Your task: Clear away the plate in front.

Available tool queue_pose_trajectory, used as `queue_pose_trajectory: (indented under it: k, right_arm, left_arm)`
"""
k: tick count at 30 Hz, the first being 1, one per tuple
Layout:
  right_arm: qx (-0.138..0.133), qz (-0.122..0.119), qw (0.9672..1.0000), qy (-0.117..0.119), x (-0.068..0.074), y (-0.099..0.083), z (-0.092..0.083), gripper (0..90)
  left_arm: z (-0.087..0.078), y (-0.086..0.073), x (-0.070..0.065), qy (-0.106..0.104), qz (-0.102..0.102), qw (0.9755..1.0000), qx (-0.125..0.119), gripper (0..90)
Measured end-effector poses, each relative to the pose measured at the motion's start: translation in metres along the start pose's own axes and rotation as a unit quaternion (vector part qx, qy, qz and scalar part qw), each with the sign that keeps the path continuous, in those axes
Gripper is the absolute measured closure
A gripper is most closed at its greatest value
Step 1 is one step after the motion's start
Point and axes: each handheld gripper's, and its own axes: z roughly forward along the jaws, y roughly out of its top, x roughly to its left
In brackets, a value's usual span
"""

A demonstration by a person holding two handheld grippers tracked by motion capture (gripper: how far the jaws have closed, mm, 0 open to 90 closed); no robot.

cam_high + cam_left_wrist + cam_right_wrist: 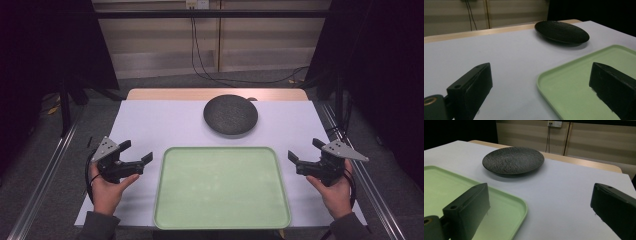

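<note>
A pale green tray (222, 223) lies empty at the near middle of the white table; its rim shows in the left gripper view (544, 86) and in the right gripper view (520, 213). A dark textured plate (230, 114) sits beyond it, also seen at plate (561, 31) and plate (513, 160). My left gripper (136, 151) hovers just left of the tray, open, nothing between its jaws. My right gripper (304, 151) hovers at the tray's right side, open and empty too. In each gripper view the jaws stand wide apart.
The table (150, 125) has a wooden strip along its far edge. Metal frame rails (47, 175) run along both sides of the table. Cables (200, 60) hang down the back wall onto the floor.
</note>
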Motion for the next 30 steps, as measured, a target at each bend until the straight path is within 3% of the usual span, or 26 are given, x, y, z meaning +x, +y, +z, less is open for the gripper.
queue_pose_trajectory:
  k: [10, 13, 14, 17, 24, 27, 28, 29, 30]
  right_arm:
    - [-0.002, -0.001, 1.0, 0.007, 0.005, 0.001, 0.005, 2.6]
    - [0.002, -0.004, 0.9999, 0.011, 0.006, 0.001, 0.005, 2.6]
    - [0.002, -0.001, 0.9999, 0.01, 0.005, 0.001, 0.005, 2.5]
    - [0.004, 0.007, 0.9999, 0.011, 0.004, 0.0, 0.005, 2.3]
    - [-0.003, 0.003, 1.0, 0.009, 0.003, 0.002, 0.0, 2.4]
    - [-0.005, 0.002, 1.0, 0.008, 0.005, 0.002, 0.0, 2.0]
    - [-0.003, 0.004, 0.9999, 0.011, 0.005, 0.003, -0.001, 2.0]
    - [-0.004, -0.001, 0.9999, 0.01, 0.006, 0.003, -0.002, 2.0]
    - [-0.007, -0.002, 0.9999, 0.01, 0.007, 0.003, -0.002, 2.0]
  left_arm:
    - [0.006, -0.001, -0.007, -0.011, -0.012, 0.9999, 0.002, 4.4]
    - [0.012, 0.002, -0.007, -0.013, -0.028, 0.9995, -0.001, 3.3]
    - [0.019, 0.005, -0.008, -0.018, -0.036, 0.9992, 0.004, 3.2]
    - [0.028, 0.009, -0.012, -0.022, -0.033, 0.9992, 0.005, 3.6]
    - [0.061, 0.023, -0.021, -0.053, -0.054, 0.9972, 0.001, 5.6]
    - [0.074, 0.03, -0.022, -0.056, -0.052, 0.9971, -0.001, 5.9]
    - [0.077, 0.032, -0.021, -0.057, -0.047, 0.9972, 0.009, 6.3]
    - [0.081, 0.034, -0.021, -0.057, -0.061, 0.9965, 0.0, 6.4]
    - [0.084, 0.036, -0.021, -0.056, -0.062, 0.9965, 0.001, 6.5]
